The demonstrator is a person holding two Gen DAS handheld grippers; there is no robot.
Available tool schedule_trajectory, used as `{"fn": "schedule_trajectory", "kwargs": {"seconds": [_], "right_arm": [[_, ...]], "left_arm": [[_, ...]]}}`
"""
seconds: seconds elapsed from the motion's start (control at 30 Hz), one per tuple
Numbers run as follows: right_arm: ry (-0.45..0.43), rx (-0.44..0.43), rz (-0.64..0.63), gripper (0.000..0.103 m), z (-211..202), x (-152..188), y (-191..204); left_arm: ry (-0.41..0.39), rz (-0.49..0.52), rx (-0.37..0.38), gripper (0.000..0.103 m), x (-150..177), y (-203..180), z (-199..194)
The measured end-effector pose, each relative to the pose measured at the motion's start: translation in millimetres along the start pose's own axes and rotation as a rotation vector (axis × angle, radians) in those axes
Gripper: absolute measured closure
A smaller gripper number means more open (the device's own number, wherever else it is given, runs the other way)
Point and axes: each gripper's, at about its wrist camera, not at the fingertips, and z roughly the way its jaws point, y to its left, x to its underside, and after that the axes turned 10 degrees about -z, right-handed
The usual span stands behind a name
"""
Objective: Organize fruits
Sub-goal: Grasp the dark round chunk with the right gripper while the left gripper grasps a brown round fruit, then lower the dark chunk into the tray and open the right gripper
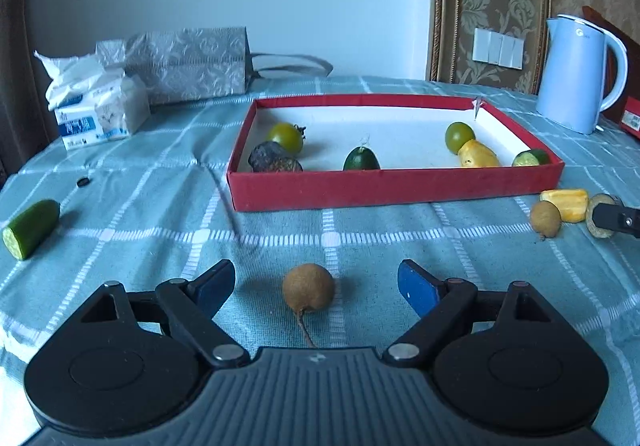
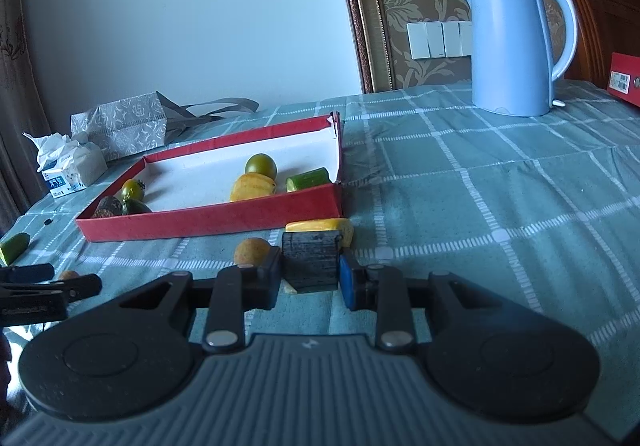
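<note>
A red tray (image 1: 392, 187) (image 2: 208, 219) holds green tomatoes, a dark fruit, cucumber pieces and a yellow piece. My left gripper (image 1: 316, 286) is open, its fingers on either side of a brown longan (image 1: 308, 288) on the cloth. My right gripper (image 2: 310, 272) is shut on a dark-skinned fruit chunk (image 2: 311, 260), which also shows in the left wrist view (image 1: 600, 219). A second longan (image 1: 545, 218) (image 2: 252, 250) and a yellow piece (image 1: 568, 203) (image 2: 320, 226) lie beside it. A cucumber piece (image 1: 30, 228) (image 2: 14, 248) lies far left.
A blue kettle (image 1: 576, 73) (image 2: 516, 41) stands at the back right. A tissue pack (image 1: 94, 105) and a grey patterned bag (image 1: 188, 63) stand at the back left. A small black cap (image 1: 83, 181) lies on the checked cloth.
</note>
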Motion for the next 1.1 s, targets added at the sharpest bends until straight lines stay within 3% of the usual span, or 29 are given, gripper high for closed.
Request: {"fn": "schedule_trajectory", "kwargs": {"seconds": [0.2,0.27,0.4,0.47,0.83,1.1], "right_arm": [[-0.013,-0.016,0.014,0.075,-2,0,-1],[-0.017,-0.018,0.020,0.075,-2,0,-2],[-0.019,-0.021,0.025,0.075,-2,0,-4],[-0.021,-0.022,0.025,0.075,-3,0,-4],[-0.037,-0.021,0.032,0.075,-5,-2,-4],[-0.065,-0.060,-0.016,0.075,-9,-17,10]], "left_arm": [[0.022,0.011,-0.049,0.028,-1,-3,7],[0.018,0.015,-0.050,0.038,-1,-5,6],[0.024,0.011,-0.028,0.071,-3,-8,5],[0.024,0.020,-0.026,0.078,-3,-12,5],[-0.008,0.015,-0.036,0.079,-4,-14,2],[-0.061,-0.055,-0.045,0.079,-6,0,-1]]}}
